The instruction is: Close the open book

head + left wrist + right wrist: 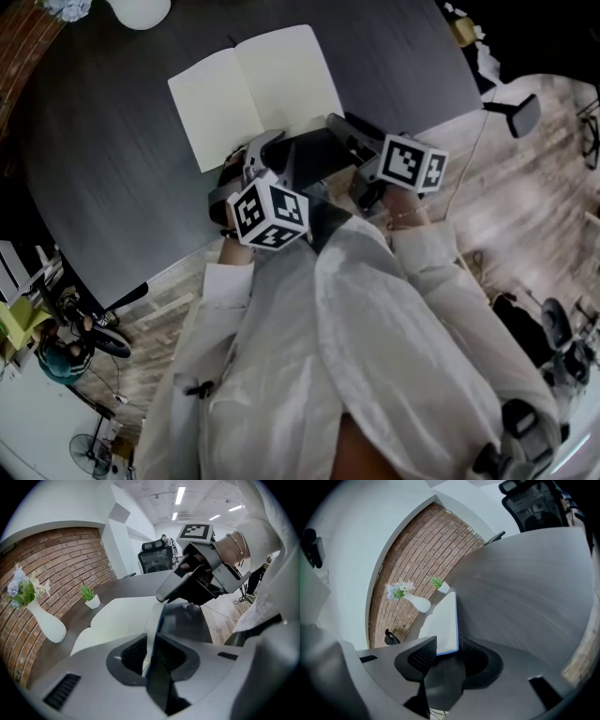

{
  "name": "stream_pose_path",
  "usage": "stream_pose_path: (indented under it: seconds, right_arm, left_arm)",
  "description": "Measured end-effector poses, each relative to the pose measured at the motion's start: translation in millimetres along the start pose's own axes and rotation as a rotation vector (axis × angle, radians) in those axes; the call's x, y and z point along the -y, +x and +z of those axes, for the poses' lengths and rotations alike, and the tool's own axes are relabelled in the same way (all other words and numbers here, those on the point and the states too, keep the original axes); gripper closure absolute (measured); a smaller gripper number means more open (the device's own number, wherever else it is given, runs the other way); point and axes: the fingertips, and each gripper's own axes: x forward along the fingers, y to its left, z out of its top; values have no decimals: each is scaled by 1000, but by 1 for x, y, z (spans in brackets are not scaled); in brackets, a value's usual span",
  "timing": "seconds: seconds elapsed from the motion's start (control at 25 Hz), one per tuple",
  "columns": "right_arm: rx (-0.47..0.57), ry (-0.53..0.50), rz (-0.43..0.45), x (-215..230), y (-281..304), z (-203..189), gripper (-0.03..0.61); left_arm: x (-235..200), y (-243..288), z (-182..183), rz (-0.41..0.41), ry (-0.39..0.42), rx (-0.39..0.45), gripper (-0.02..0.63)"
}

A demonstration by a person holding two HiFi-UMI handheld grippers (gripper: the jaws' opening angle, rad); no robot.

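The open book (253, 89) lies with blank white pages up on the dark round table (112, 169). Both grippers are at its near right corner. My left gripper (151, 656) is shut on a raised, thin sheet with a dark blue edge (157, 620), the book's cover or a page. In the head view the left gripper (270, 142) carries its marker cube below the book. My right gripper (449, 656) is open, and the book's blue-edged corner (445, 630) lies between its pads without being pressed. The left gripper view shows the right gripper (164, 594) just beyond the raised sheet.
A white vase with flowers (44, 620) and a small potted plant (91, 601) stand on the table's far side by a brick wall (51, 559). An office chair (154, 559) is behind the table. The table's near edge (178, 267) runs close to the person's body.
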Motion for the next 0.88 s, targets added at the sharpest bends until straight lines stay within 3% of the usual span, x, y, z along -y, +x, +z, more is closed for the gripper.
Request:
stream_pose_path:
  seconds: [0.4,0.6,0.88]
  right_arm:
    - [-37,-39,49,-16,-3,8,445]
    - [-36,-80,87,-25,-6,12,508]
    - [-38,-165,171,-50,-8,16,535]
  left_arm:
    - [2,-2,-2,7,-59,6,561]
    - [3,-1,-5,11,-93,9,565]
    - [2,-1,-6,14,-156,10,565]
